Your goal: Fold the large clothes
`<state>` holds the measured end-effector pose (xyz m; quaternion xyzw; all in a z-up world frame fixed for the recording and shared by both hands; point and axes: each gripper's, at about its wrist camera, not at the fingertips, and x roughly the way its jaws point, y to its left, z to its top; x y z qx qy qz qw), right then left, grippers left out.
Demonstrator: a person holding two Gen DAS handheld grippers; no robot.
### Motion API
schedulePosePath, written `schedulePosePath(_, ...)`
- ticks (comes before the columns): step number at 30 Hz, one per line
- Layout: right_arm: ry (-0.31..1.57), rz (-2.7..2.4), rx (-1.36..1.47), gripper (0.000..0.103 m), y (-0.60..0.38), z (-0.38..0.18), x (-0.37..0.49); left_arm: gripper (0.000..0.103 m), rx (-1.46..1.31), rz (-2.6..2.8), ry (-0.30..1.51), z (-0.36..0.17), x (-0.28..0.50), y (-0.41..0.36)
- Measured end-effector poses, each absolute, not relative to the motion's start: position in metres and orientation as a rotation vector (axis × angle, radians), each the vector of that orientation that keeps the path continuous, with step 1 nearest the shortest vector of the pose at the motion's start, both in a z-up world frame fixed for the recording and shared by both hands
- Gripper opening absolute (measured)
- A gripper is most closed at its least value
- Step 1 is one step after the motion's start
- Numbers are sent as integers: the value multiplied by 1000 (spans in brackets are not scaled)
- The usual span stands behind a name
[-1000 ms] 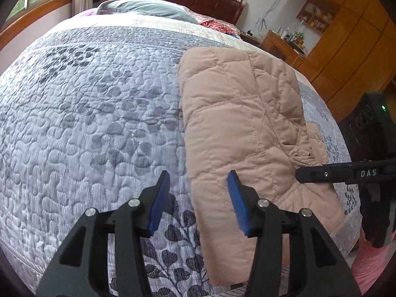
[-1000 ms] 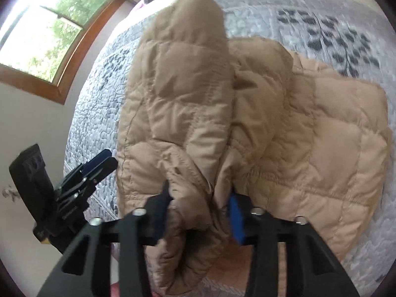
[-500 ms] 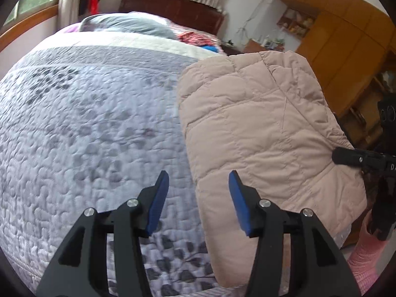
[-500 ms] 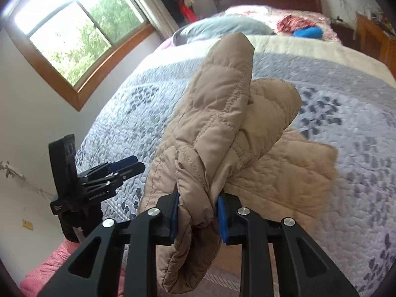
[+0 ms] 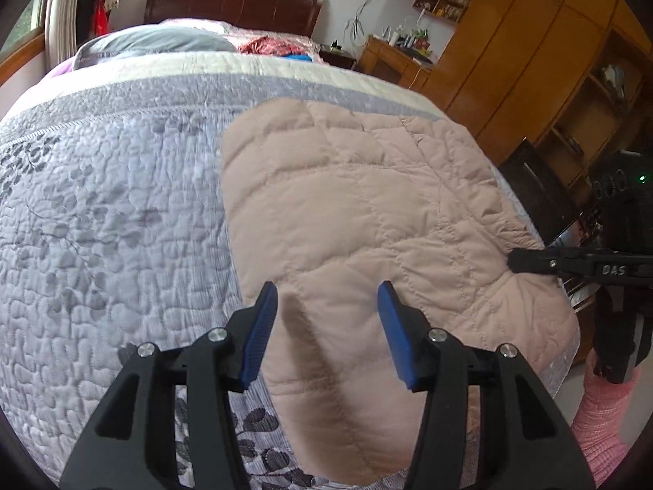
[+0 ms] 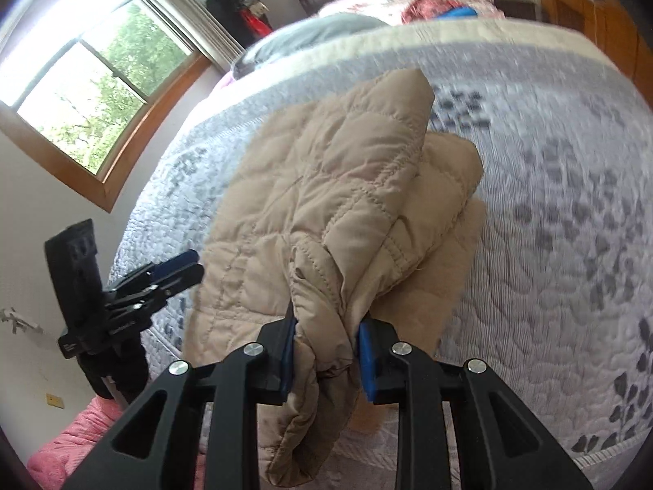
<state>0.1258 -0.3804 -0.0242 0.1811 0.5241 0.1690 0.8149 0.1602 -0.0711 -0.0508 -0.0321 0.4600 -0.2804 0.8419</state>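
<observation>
Our right gripper [image 6: 326,353] is clamped on a bunched fold of a tan quilted puffer jacket [image 6: 338,204], its 2 blue pads pressing the fabric from both sides. The pinched part rises off the bed and drapes over the rest of the garment, with a loose end hanging below the jaws toward the bed's near edge. From the left wrist view, the same gripper appears as a black finger [image 5: 530,262] touching the jacket's right side, where the cloth puckers around it.

Our left gripper [image 5: 326,326] hovers over the jacket's near left portion with its jaws apart and nothing pressed between the blue pads; the jacket [image 5: 359,212] shows beneath the gap.

The jacket lies on the bed's grey leaf-patterned quilt [image 5: 106,220], toward the near right corner, with its lower end reaching the near edge. The quilt's left half is bare fabric.

At the far end of the bed we see a grey pillow [image 5: 155,43], a dark wooden headboard [image 5: 232,6] and a red and blue bundle of cloth [image 5: 281,47]. Wooden cabinets [image 5: 526,28] stand past the bed's right side, and a window [image 6: 89,77] is on the wall to its left. A pink sleeve [image 5: 604,412] shows beneath the right gripper.
</observation>
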Motion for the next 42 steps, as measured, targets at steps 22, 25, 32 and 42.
schedulePosePath(22,1027,232,264,44,-388,-41,84,48,-79,-572,994,-53,140,-55)
schedulePosePath(25,1003,277,200,43,-372,-19,67,47,-85,-603,969,-40,121,-57)
schedulePosePath(32,1059,336,137,28,-339,-32,54,26,-43,-667,982,-49,93,-77)
schedulePosePath(42,1127,332,206,27,-347,-88,55,17,19,-656,1034,-84,99,-79)
